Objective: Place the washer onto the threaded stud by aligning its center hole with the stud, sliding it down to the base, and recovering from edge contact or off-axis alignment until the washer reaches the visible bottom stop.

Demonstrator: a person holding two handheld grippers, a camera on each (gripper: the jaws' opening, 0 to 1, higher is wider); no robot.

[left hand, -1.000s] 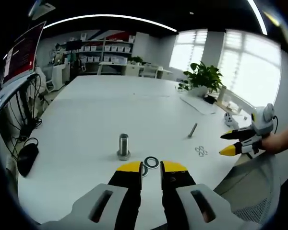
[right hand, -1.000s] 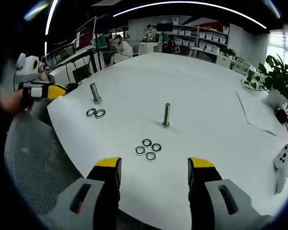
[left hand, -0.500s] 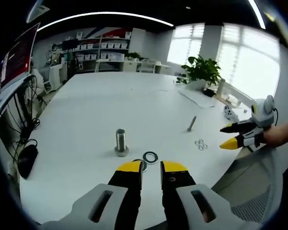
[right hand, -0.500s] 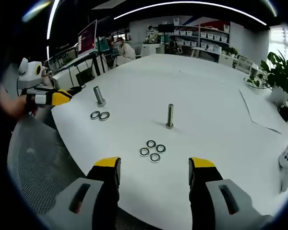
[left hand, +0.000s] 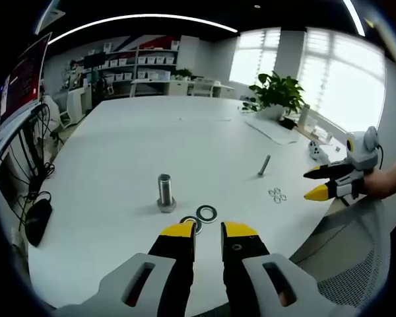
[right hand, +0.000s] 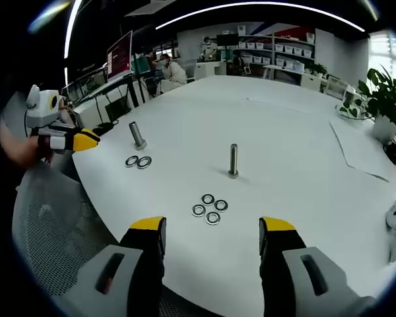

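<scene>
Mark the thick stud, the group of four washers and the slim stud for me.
thick stud [left hand: 164, 192], left gripper view, mid-shaft.
four washers [right hand: 209, 208], right gripper view, on one washer's ring.
slim stud [right hand: 233, 160], right gripper view, mid-shaft.

stud [left hand: 164, 193] stood upright on table, bare | two washers [left hand: 206, 213] lay flat just beside its base

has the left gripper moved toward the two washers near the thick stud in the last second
No, it has pulled back slightly. In the right gripper view the left gripper now sits farther from the two washers and thick stud.
</scene>
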